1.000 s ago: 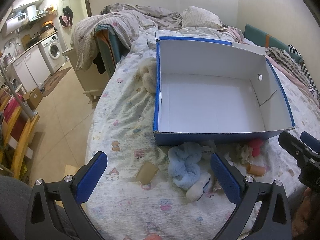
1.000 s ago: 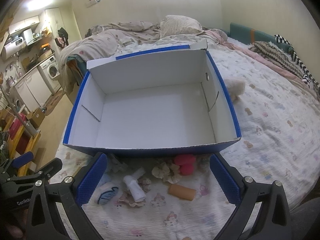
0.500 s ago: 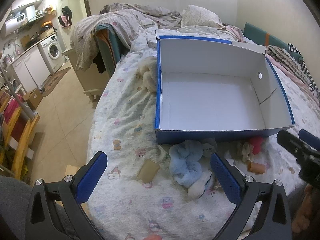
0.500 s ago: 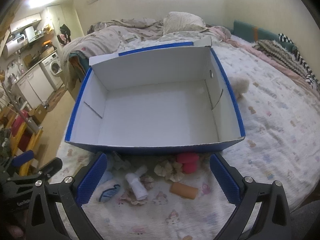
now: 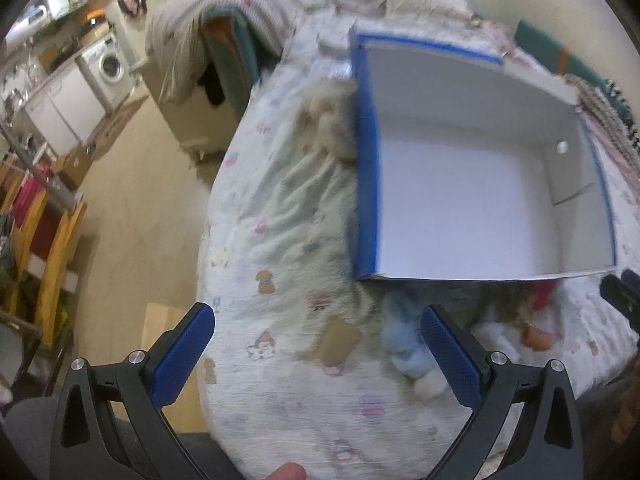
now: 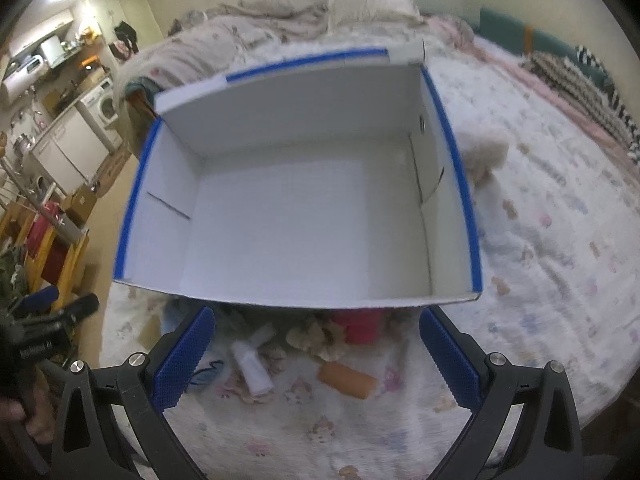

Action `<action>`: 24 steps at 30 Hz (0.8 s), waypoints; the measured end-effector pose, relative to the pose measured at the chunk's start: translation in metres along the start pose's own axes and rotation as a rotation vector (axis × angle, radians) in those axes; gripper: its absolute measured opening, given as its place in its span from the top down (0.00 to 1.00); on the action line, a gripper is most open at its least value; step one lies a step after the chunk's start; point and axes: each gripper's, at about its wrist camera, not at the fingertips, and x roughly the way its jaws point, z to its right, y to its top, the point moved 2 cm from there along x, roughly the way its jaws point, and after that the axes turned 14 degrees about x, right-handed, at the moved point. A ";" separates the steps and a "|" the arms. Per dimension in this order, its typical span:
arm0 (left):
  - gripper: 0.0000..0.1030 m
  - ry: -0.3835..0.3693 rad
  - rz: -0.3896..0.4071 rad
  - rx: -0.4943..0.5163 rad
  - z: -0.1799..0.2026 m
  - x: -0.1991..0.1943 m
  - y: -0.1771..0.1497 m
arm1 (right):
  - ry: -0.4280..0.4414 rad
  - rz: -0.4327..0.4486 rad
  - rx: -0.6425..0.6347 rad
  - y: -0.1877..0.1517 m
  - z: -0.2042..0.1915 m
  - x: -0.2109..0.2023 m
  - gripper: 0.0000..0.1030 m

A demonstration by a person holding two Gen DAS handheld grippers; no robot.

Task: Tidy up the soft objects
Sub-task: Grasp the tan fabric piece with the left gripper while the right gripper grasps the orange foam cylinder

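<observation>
From the left wrist: left gripper [image 5: 318, 354] up over the near edge of the bed [image 5: 280, 240], fingers [image 5: 182, 360] spread wide with nothing between them; big blue box [image 5: 366, 160] open on the bed, white inside, nothing in it; heap of soft things just in front of the box's near wall; fluffy light blue toy [image 5: 400, 340] right beside the right-hand finger; tan card piece [image 5: 340, 340] lying flat to the left of it; red soft thing [image 5: 542, 294] and small orange roll [image 5: 538, 338] further right; cream fluffy thing [image 5: 330, 116] against the box's left wall; all a bit blurry. From the right wrist: right gripper [image 6: 316, 354] over the same heap, fingers [image 6: 450, 356] spread wide, holding nothing; same box [image 6: 462, 184] just ahead; white rolled sock [image 6: 252, 366], beige frilly scrunchie [image 6: 320, 340], red soft thing [image 6: 362, 326] and orange roll [image 6: 348, 378] between the fingers, on the sheet; white fluffy ball [image 6: 482, 150] beside the box's right wall; left gripper [image 6: 48, 312] at the far left edge.
</observation>
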 end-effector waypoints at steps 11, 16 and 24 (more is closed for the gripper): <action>0.13 -0.120 -0.217 -0.150 -0.032 0.079 -0.011 | -0.056 -0.112 0.104 -0.015 0.028 0.047 0.00; 0.21 -0.165 -0.267 -0.151 -0.023 0.101 -0.011 | -0.065 -0.126 0.129 -0.013 0.033 0.054 0.00; 0.50 -0.238 -0.384 -0.105 0.002 0.129 -0.038 | -0.053 -0.210 0.201 -0.013 0.054 0.067 0.00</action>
